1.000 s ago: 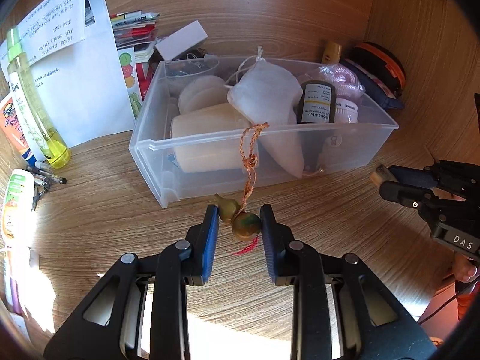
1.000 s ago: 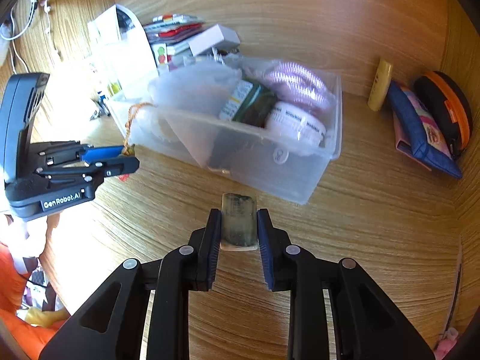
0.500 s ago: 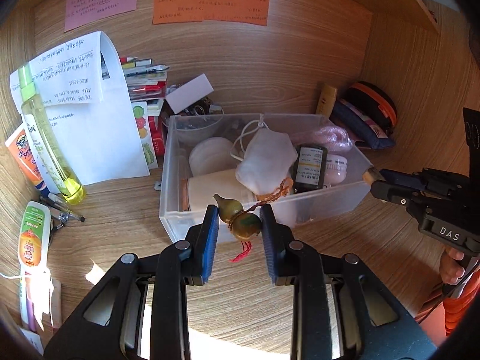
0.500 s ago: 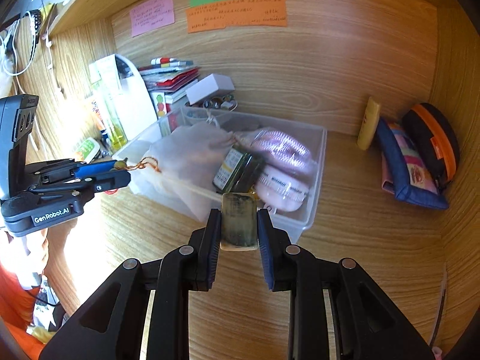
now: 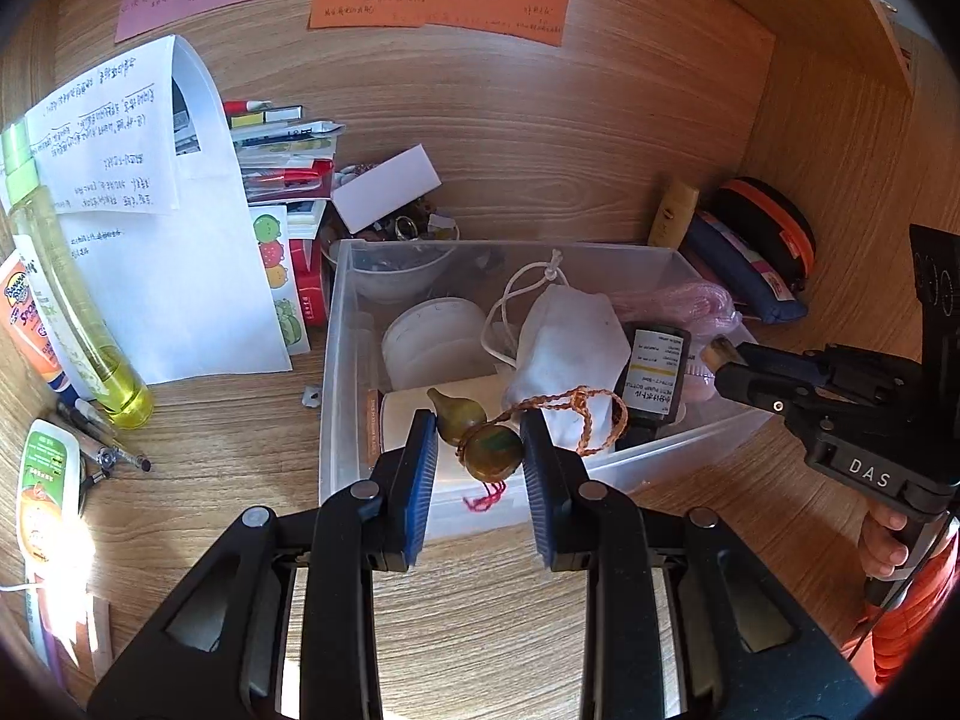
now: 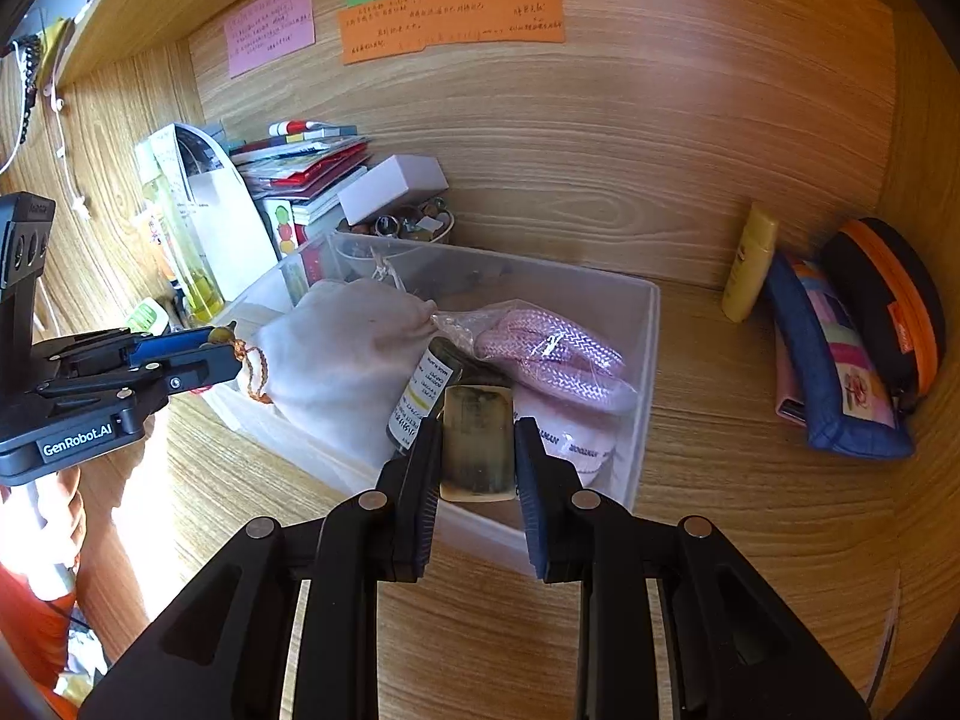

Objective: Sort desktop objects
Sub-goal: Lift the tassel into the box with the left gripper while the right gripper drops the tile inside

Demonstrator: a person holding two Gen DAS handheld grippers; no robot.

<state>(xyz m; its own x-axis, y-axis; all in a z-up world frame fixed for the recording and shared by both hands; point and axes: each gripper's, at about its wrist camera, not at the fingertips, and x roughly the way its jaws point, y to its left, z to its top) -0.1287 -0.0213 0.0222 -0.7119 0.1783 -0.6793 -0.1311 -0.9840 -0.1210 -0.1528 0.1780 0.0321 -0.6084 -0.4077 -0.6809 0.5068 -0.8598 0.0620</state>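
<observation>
On the left, a small green-brown gourd charm [image 5: 483, 441] with a braided orange cord is being held between the nearly closed jaws of the left gripper [image 5: 480, 456]. It is being carried up and over the near wall of the clear plastic bin [image 5: 624, 468], having been lower and nearer a second ago. To the right, a horn-coloured rectangular block [image 6: 478, 450] is being pinched by the right gripper [image 6: 478, 468], likewise brought over the bin's near edge. Both releases are judged to be next.

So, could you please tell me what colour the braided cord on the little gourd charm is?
Orange-brown, clearest in the left wrist view: the braided cord loops off the gourd charm.
</observation>
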